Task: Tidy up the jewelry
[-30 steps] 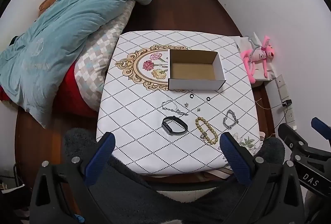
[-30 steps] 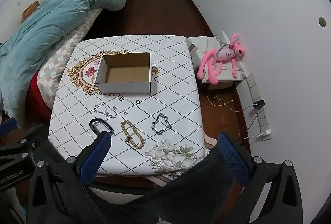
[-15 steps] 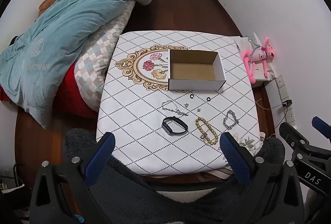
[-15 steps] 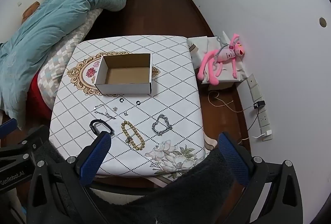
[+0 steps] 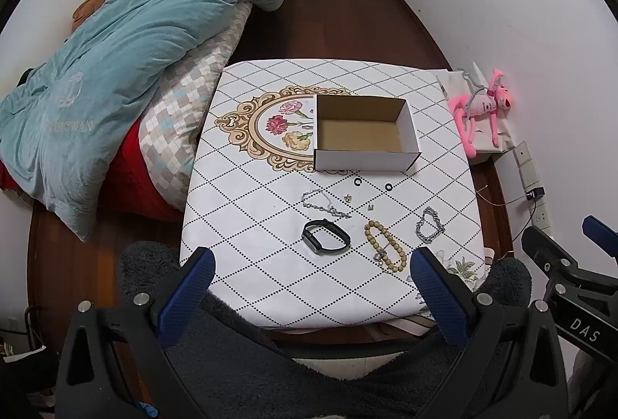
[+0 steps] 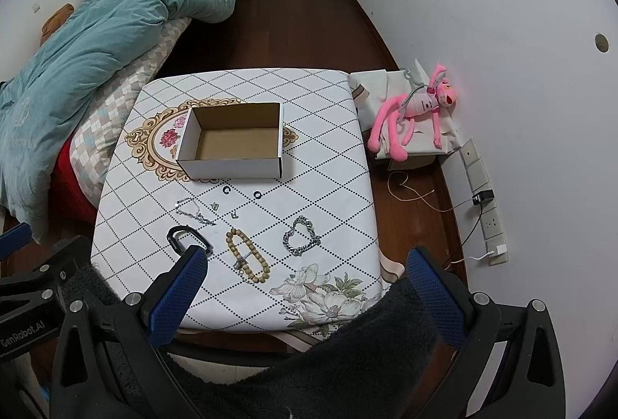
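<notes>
An empty white cardboard box [image 5: 365, 135] [image 6: 233, 140] stands open on the patterned table [image 5: 251, 225] [image 6: 328, 156]. In front of it lie a black band [image 5: 325, 236] [image 6: 189, 237], a wooden bead bracelet [image 5: 385, 246] [image 6: 247, 256], a silver chain bracelet [image 5: 428, 225] [image 6: 302, 235], a thin silver necklace [image 5: 323, 204] [image 6: 193, 211], two small black rings [image 5: 357, 182] [image 6: 257, 194] and tiny earrings [image 5: 348, 197]. My left gripper [image 5: 309, 278] and right gripper [image 6: 307, 276] hover open above the table's near edge, holding nothing.
A bed with a teal duvet [image 5: 108, 71] sits left of the table. A pink plush toy [image 6: 415, 109] lies on a cloth-covered box at the right, by wall sockets and cables [image 6: 483, 202]. Dark fuzzy fabric [image 5: 309, 361] covers the foreground below the grippers.
Both views have shifted very slightly; the jewelry and box lie where they were and both grippers stay open.
</notes>
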`<state>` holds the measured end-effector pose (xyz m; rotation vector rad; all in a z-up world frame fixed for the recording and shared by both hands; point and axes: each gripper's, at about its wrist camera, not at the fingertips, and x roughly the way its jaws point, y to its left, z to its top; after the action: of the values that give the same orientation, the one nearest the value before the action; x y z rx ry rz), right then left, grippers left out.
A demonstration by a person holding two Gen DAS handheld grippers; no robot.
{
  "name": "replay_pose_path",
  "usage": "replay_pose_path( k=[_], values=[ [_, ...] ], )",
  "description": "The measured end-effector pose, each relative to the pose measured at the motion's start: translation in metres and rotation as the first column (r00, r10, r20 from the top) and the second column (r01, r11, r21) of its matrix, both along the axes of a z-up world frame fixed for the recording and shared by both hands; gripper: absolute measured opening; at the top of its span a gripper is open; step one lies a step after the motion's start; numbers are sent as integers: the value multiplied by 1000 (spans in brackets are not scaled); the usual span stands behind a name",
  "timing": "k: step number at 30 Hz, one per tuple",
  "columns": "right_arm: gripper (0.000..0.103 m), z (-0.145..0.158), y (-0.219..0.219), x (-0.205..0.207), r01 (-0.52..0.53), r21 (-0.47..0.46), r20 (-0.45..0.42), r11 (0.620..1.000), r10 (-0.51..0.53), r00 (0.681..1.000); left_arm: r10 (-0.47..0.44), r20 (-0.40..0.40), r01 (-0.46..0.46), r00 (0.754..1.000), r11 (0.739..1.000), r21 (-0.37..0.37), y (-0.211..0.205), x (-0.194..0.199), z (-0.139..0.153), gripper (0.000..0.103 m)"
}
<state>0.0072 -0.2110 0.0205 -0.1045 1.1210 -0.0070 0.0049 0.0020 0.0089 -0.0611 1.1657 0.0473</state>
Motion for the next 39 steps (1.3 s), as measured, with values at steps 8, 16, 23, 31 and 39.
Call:
replay_pose_path(
  k=[8, 16, 23, 31, 39],
  values=[
    [103, 3, -2, 2, 2, -2, 7, 1000, -2, 1000, -1, 4, 1, 1000, 1000, 0, -2, -1, 1, 103],
    [103, 6, -2, 2, 1, -6, 10, 1000, -1, 1000, -5, 8, 5, 1000, 1000, -3, -9, -1, 7, 103],
    [103, 9, -3, 3, 3, -7, 19, 1000, -2, 1000, -7, 16, 7, 1000, 1000, -10, -10, -3, 8, 103],
    [103, 16, -5, -2, 3, -11, 32, 1000, -3, 999, -7, 21, 8, 1000, 1000, -17, -10, -4, 10, 103],
    [103, 16, -5, -3, 1, -12, 33, 1000, 0, 999, -8, 26, 8, 1000, 1000, -16, -9, -5, 9, 103]
  ],
)
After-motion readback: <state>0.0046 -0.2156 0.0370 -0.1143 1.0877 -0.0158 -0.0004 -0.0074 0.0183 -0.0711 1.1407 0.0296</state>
